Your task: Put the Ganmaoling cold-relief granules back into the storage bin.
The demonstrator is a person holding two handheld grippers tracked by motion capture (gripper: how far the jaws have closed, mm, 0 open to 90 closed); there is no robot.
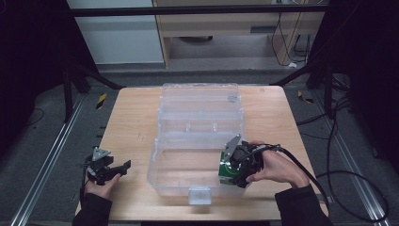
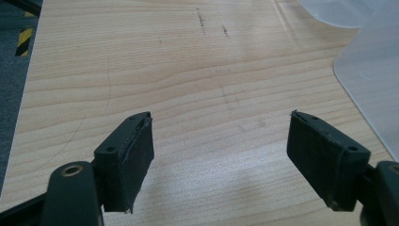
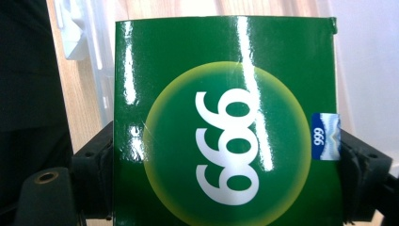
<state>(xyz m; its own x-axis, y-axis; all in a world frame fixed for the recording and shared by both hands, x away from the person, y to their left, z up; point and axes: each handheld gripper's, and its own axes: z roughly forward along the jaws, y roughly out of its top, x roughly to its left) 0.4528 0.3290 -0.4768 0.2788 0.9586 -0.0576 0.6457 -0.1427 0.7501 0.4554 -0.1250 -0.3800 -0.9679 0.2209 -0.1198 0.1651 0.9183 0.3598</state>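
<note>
Starting left: left gripper (image 1: 123, 166) low over bare table (image 1: 127, 122), jaws spread wide, nothing between them, idle beside the clear bin (image 1: 162, 172). Moving right: right gripper (image 1: 230, 175) clamped on a green box (image 3: 226, 117), pads squeezing both side faces, box poised at the bin's near right corner, over the rim. Looks like a placing or a lifting step, hard to call. Best done level, clear of the wall, grip firm on that glossy card, no twisting.
</note>
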